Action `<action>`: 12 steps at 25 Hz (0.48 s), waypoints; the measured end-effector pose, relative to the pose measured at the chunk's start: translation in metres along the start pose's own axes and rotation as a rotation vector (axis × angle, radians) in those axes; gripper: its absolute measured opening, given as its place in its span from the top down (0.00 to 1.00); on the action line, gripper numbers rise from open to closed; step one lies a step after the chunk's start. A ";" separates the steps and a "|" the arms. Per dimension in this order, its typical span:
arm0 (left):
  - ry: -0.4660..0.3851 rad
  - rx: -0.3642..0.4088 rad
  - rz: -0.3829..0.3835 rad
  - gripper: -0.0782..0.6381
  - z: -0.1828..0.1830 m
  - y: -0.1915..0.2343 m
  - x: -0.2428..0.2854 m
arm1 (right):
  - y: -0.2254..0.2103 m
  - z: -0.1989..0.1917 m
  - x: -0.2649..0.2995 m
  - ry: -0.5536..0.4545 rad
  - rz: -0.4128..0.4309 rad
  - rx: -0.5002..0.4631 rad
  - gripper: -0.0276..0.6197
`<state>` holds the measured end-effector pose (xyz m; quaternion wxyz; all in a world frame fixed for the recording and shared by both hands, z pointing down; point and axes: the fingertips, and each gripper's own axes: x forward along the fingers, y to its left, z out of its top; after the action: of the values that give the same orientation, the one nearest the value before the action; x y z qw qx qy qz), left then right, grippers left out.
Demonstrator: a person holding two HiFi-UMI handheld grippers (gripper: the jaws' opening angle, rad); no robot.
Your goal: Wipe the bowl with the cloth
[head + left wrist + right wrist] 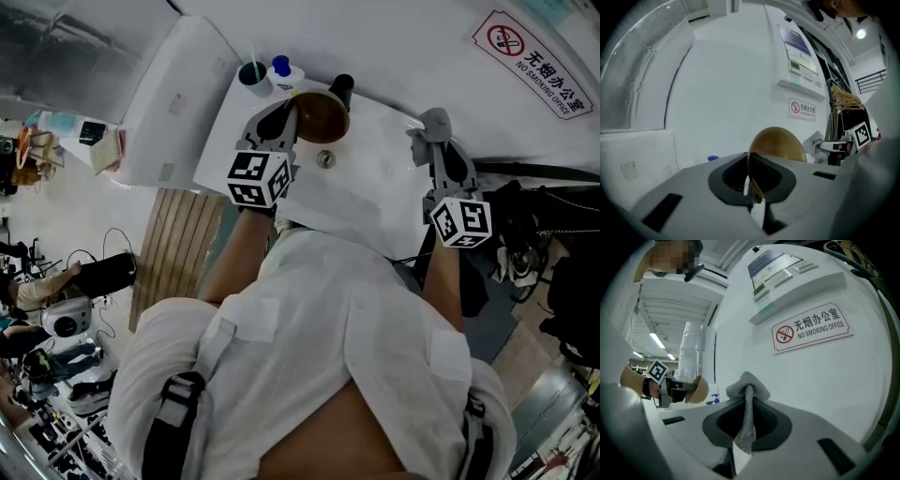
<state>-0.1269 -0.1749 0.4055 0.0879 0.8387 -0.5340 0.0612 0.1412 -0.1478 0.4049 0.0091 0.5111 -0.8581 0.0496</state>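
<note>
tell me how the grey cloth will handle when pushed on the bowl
The cloth is probably floppy: it bunches above the right gripper and squashes to a narrow strip between the shut jaws. Its knit-looking weave suggests it's light and should grip rather than slide. Pressed on the bowl, it'd likely fold to the curve.

Sign (812, 329), red-bordered, fixed to the wall (862, 380): "无烟办公室 NO SMOKING OFFICE", printed beside a crossed-out cigarette symbol; found right of centre in the right gripper view. Panel (776, 268) above it: print too small to be read.
</note>
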 end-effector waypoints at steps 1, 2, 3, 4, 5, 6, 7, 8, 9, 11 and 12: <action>-0.030 0.012 -0.010 0.87 0.007 -0.001 -0.001 | 0.002 0.007 -0.001 -0.019 0.009 -0.020 0.89; -0.060 0.020 -0.018 0.87 0.014 -0.002 -0.002 | 0.003 0.013 -0.002 -0.035 0.013 -0.041 0.89; -0.085 0.026 -0.027 0.87 0.020 -0.003 -0.003 | 0.003 0.020 -0.003 -0.049 0.011 -0.062 0.89; -0.105 0.029 -0.034 0.87 0.026 -0.004 -0.004 | 0.003 0.026 -0.003 -0.059 0.005 -0.078 0.89; -0.118 0.032 -0.039 0.87 0.030 -0.004 -0.004 | 0.001 0.032 -0.004 -0.068 -0.002 -0.090 0.89; -0.128 0.033 -0.043 0.87 0.034 -0.004 -0.004 | 0.000 0.037 -0.005 -0.076 -0.009 -0.098 0.89; -0.134 0.032 -0.045 0.87 0.036 -0.005 -0.004 | -0.001 0.042 -0.006 -0.084 -0.013 -0.103 0.89; -0.139 0.031 -0.048 0.87 0.038 -0.005 -0.004 | -0.002 0.046 -0.007 -0.092 -0.015 -0.107 0.90; -0.143 0.029 -0.052 0.87 0.040 -0.006 -0.004 | -0.002 0.050 -0.007 -0.098 -0.016 -0.111 0.89; -0.148 0.026 -0.059 0.87 0.041 -0.008 -0.005 | -0.001 0.054 -0.007 -0.105 -0.016 -0.120 0.90; -0.148 0.025 -0.062 0.87 0.041 -0.010 -0.005 | 0.000 0.054 -0.007 -0.107 -0.016 -0.123 0.90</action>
<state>-0.1198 -0.1756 0.3635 0.0398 0.8580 -0.5120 0.0028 0.1467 -0.1466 0.3504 -0.0049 0.5183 -0.8546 -0.0309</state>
